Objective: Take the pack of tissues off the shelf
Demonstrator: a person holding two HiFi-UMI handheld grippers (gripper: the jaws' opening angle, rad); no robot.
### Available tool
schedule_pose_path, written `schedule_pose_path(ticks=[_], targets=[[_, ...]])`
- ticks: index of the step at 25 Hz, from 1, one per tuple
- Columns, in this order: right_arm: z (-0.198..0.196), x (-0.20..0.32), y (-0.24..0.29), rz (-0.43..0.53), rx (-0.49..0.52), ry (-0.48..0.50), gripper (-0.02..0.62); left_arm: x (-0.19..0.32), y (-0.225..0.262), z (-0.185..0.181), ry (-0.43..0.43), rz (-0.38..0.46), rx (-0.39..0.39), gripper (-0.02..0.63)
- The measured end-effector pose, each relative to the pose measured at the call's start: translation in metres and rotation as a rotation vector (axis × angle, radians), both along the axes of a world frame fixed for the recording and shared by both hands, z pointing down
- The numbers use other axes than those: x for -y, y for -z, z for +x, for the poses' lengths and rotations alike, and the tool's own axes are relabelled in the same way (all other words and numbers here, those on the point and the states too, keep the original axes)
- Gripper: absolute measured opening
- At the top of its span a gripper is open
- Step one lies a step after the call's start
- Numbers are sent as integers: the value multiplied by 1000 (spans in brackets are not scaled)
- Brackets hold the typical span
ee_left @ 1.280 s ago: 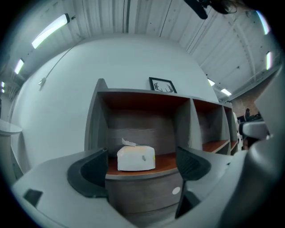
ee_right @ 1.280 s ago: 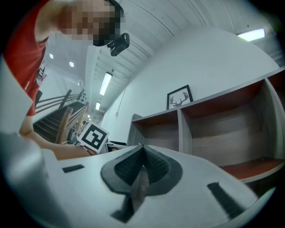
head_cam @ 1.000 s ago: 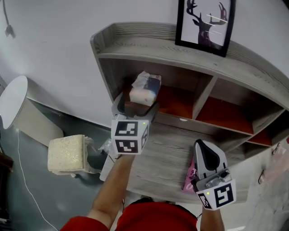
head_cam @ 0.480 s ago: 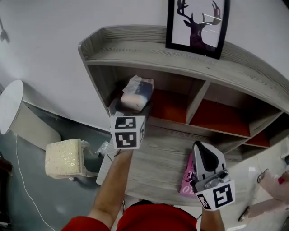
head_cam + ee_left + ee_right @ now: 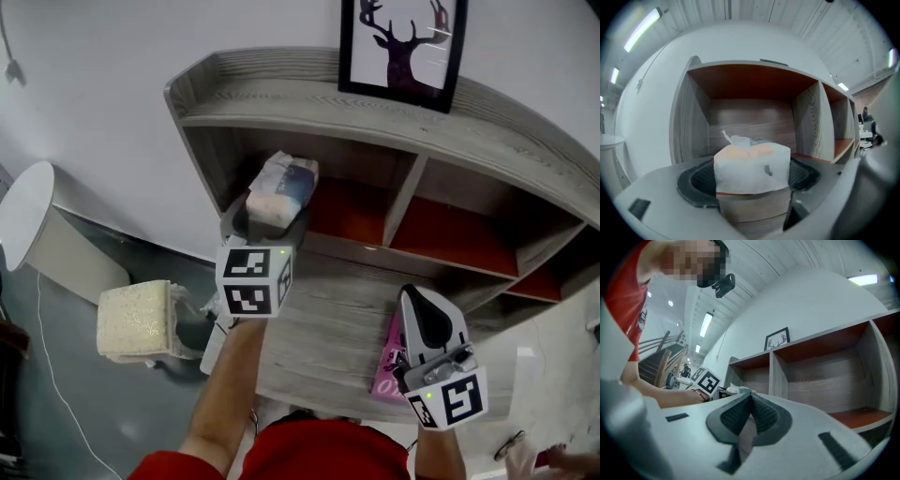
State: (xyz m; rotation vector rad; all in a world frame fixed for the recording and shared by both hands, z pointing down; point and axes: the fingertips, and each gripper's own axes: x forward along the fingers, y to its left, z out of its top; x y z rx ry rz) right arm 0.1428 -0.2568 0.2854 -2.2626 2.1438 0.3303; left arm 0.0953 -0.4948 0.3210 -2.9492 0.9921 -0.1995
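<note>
The surface (image 5: 328, 328) was grey wood-grain, with a shelf (image 5: 281, 98) of the same wood rising along its back edge against a white wall (image 5: 94, 56). The shelf's compartments were lined in orange-red, and three of them showed in the head view. To the left, down on the grey floor (image 5: 56, 394), stood one round white table (image 5: 28, 211) and one beige padded stool (image 5: 136, 319). One framed picture (image 5: 403, 42) of a deer leaned on top of the shelf.

There was one pack of tissues (image 5: 281, 187), white with a torn flap on top, sitting at the front of the leftmost compartment. The left tool (image 5: 267, 217) reached into that compartment with its jaws wide and closing, the pack between them and filling most of the gap. One pink packet (image 5: 386, 366) lay on the surface near its front edge. The right tool (image 5: 417, 300) hung just beside the packet, its jaws together and holding nothing.
</note>
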Motion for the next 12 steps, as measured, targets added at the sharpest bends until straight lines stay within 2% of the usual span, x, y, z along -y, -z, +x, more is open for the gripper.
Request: schedule_pose_path(ticks=[12], targets=[[-14, -25, 7, 43, 22, 33, 5, -90, 24, -45, -32, 46, -107, 420]])
